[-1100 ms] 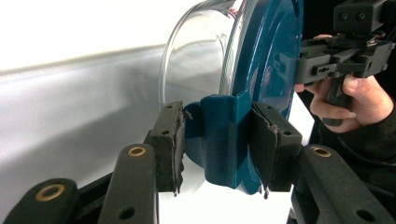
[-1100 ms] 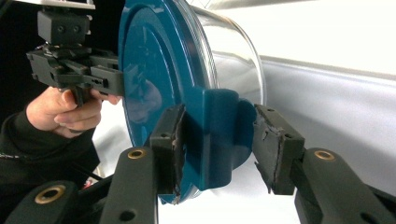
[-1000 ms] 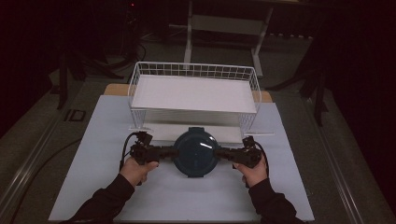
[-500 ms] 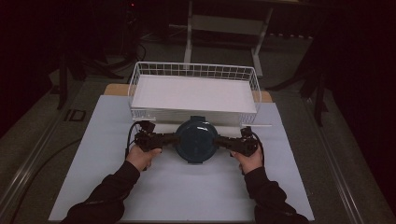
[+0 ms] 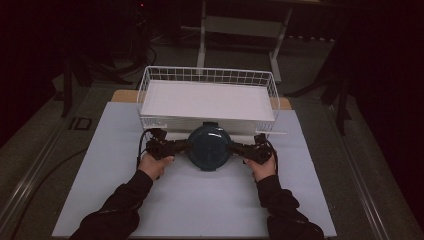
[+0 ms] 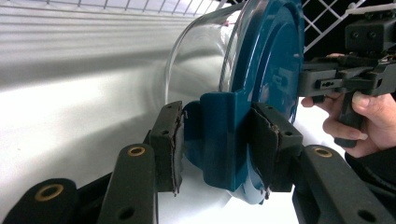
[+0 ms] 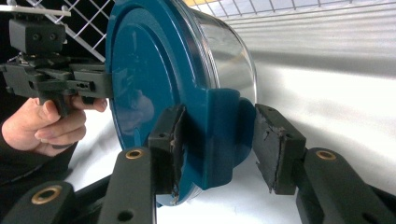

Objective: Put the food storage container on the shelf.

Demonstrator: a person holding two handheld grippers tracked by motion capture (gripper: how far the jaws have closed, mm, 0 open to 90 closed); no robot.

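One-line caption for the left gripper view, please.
Left tool clamps the side tab of a blue-lidded glass container, with the white wire basket behind.

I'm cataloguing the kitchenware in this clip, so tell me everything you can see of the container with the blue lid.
The container is a round clear bowl, glass by the look, closed by a glossy teal plastic lid with a clip tab on each side. The left gripper and the right gripper each have their jaws around one tab. It sits between them, just in front of the white wire basket, over the white table; whether it rests on it is unclear.
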